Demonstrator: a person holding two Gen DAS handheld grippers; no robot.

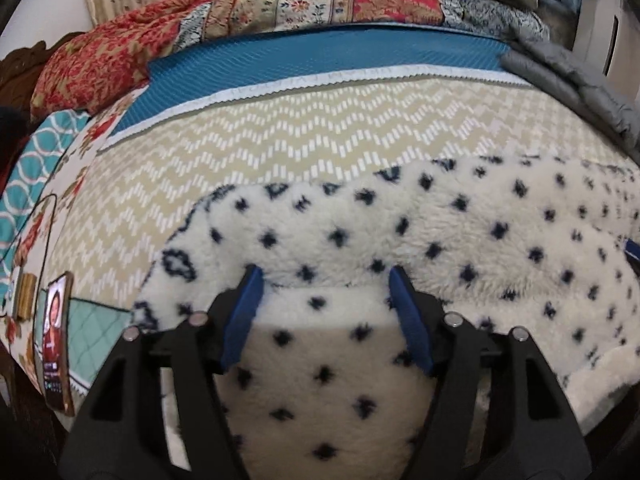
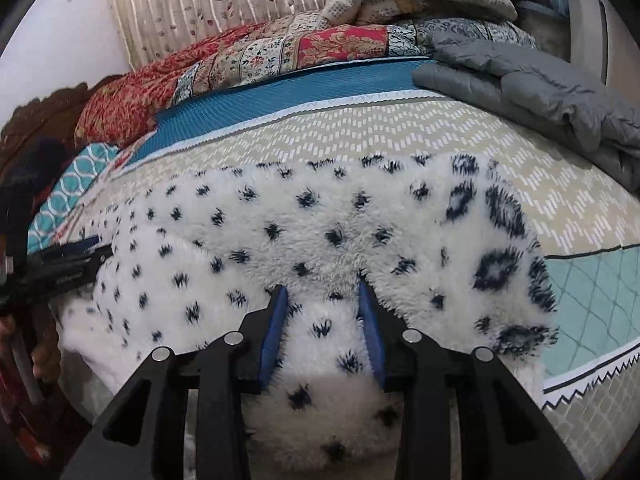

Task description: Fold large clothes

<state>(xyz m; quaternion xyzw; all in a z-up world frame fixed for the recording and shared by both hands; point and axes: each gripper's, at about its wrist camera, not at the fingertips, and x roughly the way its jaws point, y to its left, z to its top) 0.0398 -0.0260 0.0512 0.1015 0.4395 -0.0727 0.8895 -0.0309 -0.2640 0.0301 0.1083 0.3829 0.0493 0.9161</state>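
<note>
- Fleece garment (image 1: pixel 400 232), white with dark blue spots, is laid across a bed, on a beige zigzag-patterned cover (image 1: pixel 280 136); a folded layer of it is seen nearest both cameras.
- At the far left of the left wrist view, a phone (image 1: pixel 56 336) with a lit screen is seen on the bed edge, well apart from the garment.
- Left gripper (image 1: pixel 324 276) is pointed down over the garment's near fold. Its blue pads (image 1: pixel 240 320) are spread wide, with fleece lying between them; the pads are not seen pressing on it, so nothing is judged held.
- In the right wrist view, the left gripper is seen at the left edge, beside the garment's left end.
- Right gripper (image 2: pixel 322 292) is likewise set over the near fold, right of the garment's middle. Its pads (image 2: pixel 274 332) stand apart with a bulge of fleece between them; whether the fleece is pinched cannot be told.
- Behind the beige cover, a blue textured band (image 2: pixel 280 96) and a red patchwork quilt (image 2: pixel 240 60) are recorded along the far side.
- At the far right, a grey padded jacket (image 2: pixel 540 88) is lying on the bed, apart from the garment.
</note>
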